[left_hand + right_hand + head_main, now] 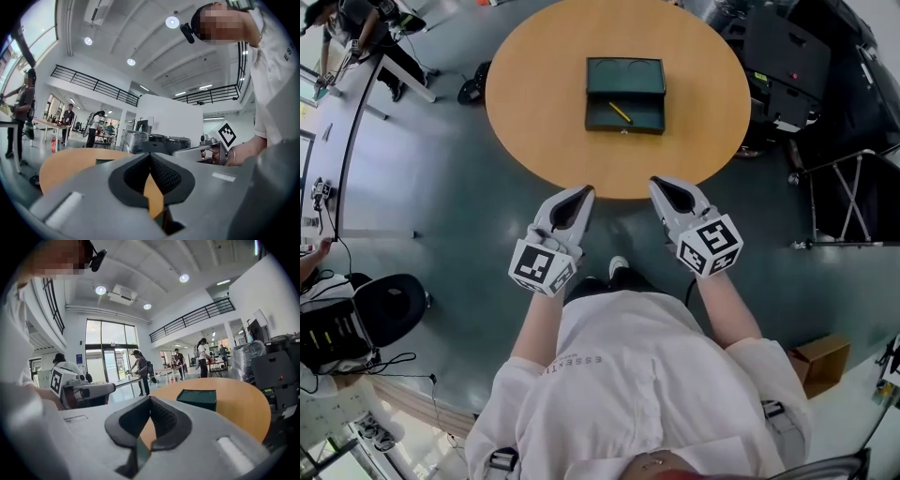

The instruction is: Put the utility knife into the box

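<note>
The box point(624, 77) is seen lying open near the middle of the round table point(534, 112), with what seems to be its lid laid back on the far side, so that the near half is left exposed for access from above. A slim yellow object, taken to be the knife point(620, 112), is seen lying at a slant on the floor of that near half, within its walls; by that reading the task's thing is already inside the box and the placing is judged to be done, though the object is too small for its type to be confirmed. The left gripper point(585, 191) and the right gripper point(655, 182) are held side by side just at the near edge of the table, well apart from the box and pointed toward it. Both pairs of jaws are seen pressed together at the tips, and nothing is clamped between them; only the tabletop is seen through the gap behind the pads in each gripper view. This low, drawn-in posture close to the body is judged to be a resting one, with the view of the box left unobstructed and nothing left to be carried. Whether the lid is meant to be shut cannot be told from the task.
</note>
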`<state>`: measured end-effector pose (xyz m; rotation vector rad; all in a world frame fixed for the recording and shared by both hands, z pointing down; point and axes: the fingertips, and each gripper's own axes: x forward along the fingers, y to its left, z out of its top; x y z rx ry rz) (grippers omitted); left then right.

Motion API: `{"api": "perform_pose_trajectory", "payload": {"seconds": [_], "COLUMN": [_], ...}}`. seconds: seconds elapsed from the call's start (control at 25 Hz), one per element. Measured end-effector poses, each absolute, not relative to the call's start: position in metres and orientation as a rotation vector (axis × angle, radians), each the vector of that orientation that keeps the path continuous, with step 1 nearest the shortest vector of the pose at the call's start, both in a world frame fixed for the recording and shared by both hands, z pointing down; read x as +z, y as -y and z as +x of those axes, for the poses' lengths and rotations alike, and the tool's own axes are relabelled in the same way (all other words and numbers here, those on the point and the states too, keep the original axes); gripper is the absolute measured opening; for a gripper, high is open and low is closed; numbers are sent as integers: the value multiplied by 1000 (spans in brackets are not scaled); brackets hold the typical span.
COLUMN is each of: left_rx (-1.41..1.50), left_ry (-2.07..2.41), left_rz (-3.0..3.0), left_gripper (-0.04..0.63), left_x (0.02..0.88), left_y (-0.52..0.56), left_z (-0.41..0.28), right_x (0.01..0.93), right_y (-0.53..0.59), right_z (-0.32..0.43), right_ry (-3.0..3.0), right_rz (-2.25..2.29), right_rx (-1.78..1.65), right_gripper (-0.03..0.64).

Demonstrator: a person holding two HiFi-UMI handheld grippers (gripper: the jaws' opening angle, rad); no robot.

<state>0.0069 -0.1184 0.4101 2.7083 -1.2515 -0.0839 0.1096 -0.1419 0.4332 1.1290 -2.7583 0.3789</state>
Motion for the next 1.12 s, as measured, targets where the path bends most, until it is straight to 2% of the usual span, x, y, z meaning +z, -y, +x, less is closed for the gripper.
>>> {"api": "perform_pose_trajectory", "payload": {"seconds": [0.44,1.12], "left_rx": [-87,-98], "left_ry": [1187,1112], "left_rz": [2661,2726], "left_gripper": [15,15], "left_x": [429,421], "left_y": [56,-90], "left_z": [-12,-40], "right_x": [446,437], "right_y": [66,-80], "right_z": [80,61], "right_ry": [2736,2685], "right_rz": [1084,1247], "right_rx": [415,351], "right_gripper": [-6,-7]}}
